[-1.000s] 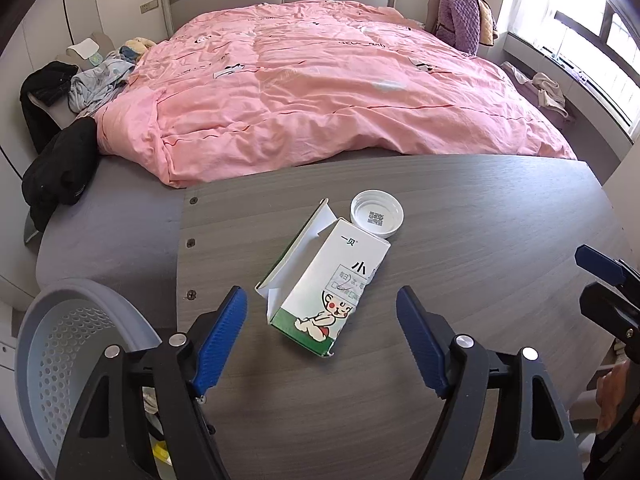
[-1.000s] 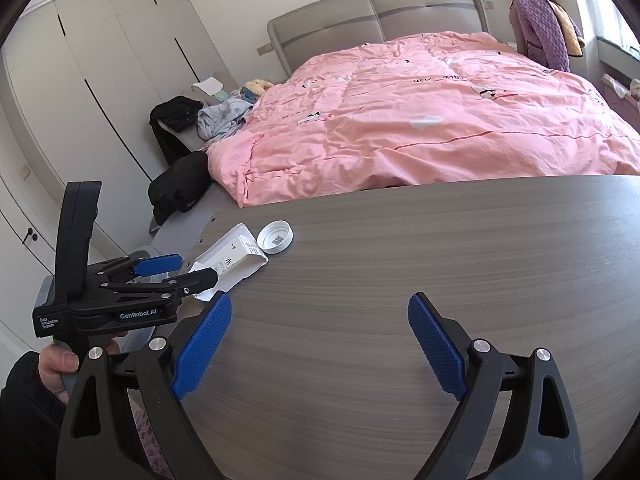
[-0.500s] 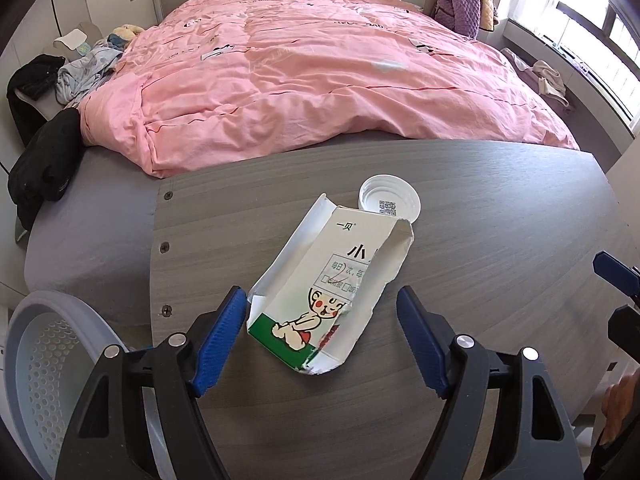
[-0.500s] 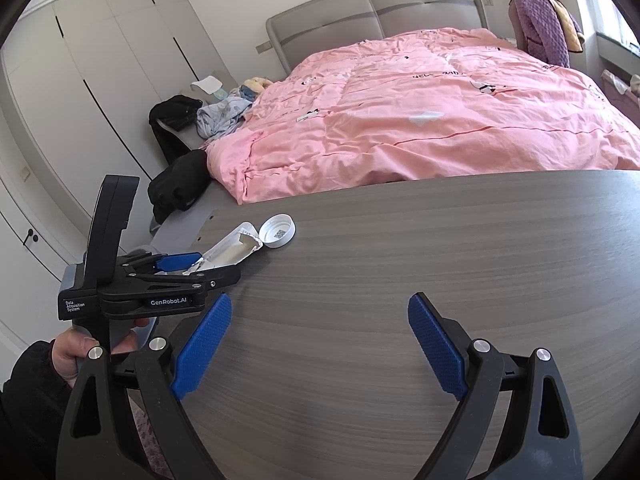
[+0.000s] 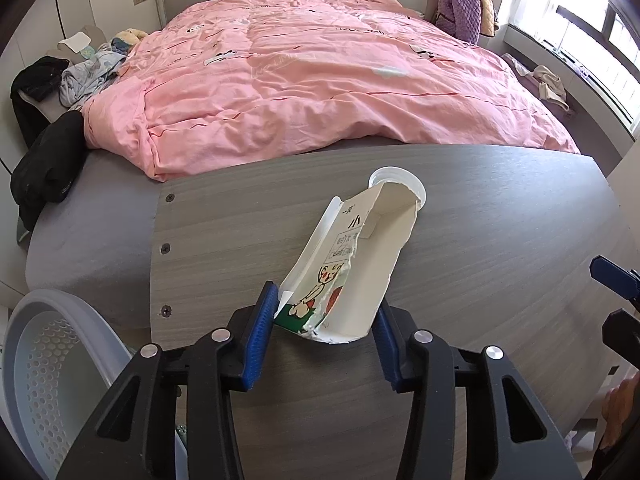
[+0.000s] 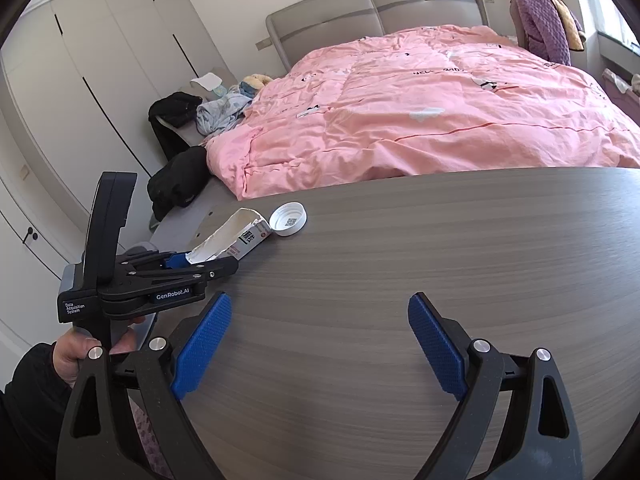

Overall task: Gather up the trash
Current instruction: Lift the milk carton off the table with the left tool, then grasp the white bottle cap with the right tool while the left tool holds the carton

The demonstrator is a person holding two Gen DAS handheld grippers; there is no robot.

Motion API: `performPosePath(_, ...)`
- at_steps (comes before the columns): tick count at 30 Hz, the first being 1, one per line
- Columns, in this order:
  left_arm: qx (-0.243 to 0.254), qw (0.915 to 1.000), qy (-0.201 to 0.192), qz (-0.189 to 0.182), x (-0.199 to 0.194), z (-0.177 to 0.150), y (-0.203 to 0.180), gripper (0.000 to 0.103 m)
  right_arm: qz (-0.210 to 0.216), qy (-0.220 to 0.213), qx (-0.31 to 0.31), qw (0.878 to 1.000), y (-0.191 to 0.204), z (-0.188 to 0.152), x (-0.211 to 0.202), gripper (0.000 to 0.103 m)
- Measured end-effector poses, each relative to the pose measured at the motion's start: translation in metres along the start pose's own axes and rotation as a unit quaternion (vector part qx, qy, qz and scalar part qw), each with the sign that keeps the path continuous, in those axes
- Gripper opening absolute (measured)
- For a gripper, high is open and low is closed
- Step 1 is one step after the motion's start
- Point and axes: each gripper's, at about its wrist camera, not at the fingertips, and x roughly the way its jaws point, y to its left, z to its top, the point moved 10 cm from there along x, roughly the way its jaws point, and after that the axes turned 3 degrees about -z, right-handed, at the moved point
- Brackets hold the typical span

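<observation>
Left wrist: L gripper (image 5: pixel 322 330) clamped on near end of torn carton (image 5: pixel 352 264), pads pressed on both sides, far end tilted up over table (image 5: pixel 500 216). White lid (image 5: pixel 416 186) just behind carton, partly hidden. Grey basket (image 5: pixel 48 360) at lower left, off table edge.

Right wrist: R gripper (image 6: pixel 320 344) wide open, held nothing, above bare wood. Carton (image 6: pixel 236 240) seen pinched in L gripper (image 6: pixel 188 262) near table's left edge; lid (image 6: pixel 288 220) beside it, open side up.
</observation>
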Motion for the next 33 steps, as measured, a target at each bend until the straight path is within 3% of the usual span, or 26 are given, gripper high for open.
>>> performPosePath(9, -0.027, 0.9992, -0.029, 0.007, -0.021, -0.011, 0.009, 0.04, 0.002, 0.005, -0.006, 1.0, 0.005, 0.0, 0.007, 0.088)
performPosePath(26, -0.075, 0.9929, -0.087, 0.032, -0.065, -0.029, 0.031, 0.038, -0.005, 0.031, -0.075, 0.997, 0.035, 0.027, 0.076, 0.088)
performPosePath(33, -0.088, 0.9888, -0.108, 0.055, -0.084, -0.033, 0.044, 0.038, -0.036, 0.044, -0.106, 0.993, 0.043, 0.039, 0.11, 0.076)
